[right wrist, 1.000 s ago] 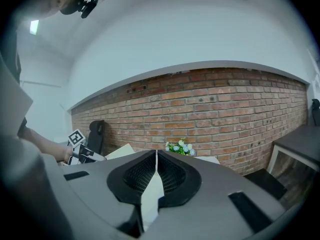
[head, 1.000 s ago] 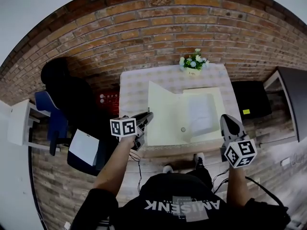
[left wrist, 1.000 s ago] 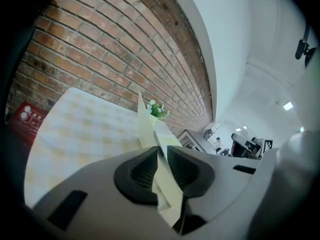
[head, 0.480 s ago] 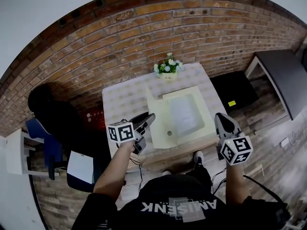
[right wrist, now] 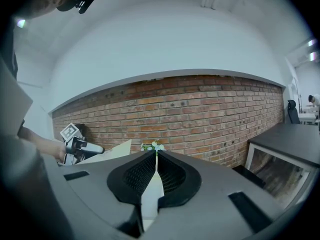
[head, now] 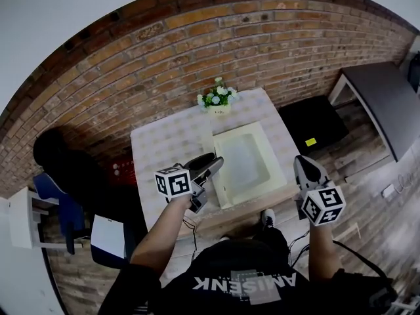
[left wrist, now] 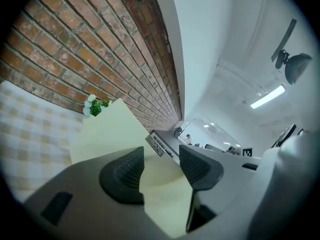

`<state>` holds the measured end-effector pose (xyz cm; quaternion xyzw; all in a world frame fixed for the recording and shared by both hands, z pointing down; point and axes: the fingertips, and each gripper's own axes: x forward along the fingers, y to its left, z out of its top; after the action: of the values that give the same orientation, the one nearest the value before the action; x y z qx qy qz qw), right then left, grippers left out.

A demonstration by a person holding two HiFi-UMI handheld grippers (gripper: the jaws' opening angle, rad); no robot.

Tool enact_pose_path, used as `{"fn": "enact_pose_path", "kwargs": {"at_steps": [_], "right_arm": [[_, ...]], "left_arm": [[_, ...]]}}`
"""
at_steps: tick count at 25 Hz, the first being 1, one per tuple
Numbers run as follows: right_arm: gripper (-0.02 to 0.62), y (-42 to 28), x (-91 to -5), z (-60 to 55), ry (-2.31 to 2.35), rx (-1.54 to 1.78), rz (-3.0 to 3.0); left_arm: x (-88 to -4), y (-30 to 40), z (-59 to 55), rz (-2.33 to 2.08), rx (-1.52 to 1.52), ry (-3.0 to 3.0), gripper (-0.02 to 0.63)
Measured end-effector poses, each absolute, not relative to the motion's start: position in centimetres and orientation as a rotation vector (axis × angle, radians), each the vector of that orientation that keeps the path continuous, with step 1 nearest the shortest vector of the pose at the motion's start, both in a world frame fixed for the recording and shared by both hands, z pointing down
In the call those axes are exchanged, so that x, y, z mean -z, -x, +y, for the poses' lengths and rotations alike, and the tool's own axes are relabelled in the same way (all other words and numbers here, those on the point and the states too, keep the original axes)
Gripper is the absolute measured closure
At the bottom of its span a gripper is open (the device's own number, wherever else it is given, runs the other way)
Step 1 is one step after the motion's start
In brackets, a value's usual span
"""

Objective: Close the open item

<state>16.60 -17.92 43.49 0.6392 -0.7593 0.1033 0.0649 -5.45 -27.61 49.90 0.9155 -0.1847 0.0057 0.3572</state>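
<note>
A pale yellow folder (head: pixel 248 165) lies on the checked table (head: pixel 164 151). Its cover (left wrist: pixel 112 134) stands tilted up over the left half, and it also shows in the right gripper view as a raised cover (right wrist: pixel 107 151). My left gripper (head: pixel 215 163) is at the folder's left edge. Its jaws are opening, and the cover's edge runs between the left gripper's (left wrist: pixel 161 164) pads without being pressed. My right gripper (head: pixel 303 164) hangs off the table's front right corner, shut on nothing, its closed tips (right wrist: pixel 156 156) pointing along the folder.
A small pot of white flowers (head: pixel 216 98) stands at the table's far edge by the brick wall. A black box (head: pixel 314 127) sits on the floor to the right, with a dark table (head: pixel 384 104) beyond it. A black chair (head: pixel 59 157) stands at the left.
The folder's cover, which lay flat to the left, has swung up and over toward the right. My left gripper went right with it and its jaws have parted. The right gripper barely moved.
</note>
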Motion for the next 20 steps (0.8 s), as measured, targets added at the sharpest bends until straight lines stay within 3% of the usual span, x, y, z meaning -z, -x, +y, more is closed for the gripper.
{"fn": "enact_pose_path", "kwargs": {"at_steps": [20], "right_arm": [[0.552, -23.8, -47.8, -24.5, -1.773, -0.437, -2.36]], "left_arm": [[-54.2, -7.5, -28.5, -0.349, -0.162, -2.345, 0.393]]}}
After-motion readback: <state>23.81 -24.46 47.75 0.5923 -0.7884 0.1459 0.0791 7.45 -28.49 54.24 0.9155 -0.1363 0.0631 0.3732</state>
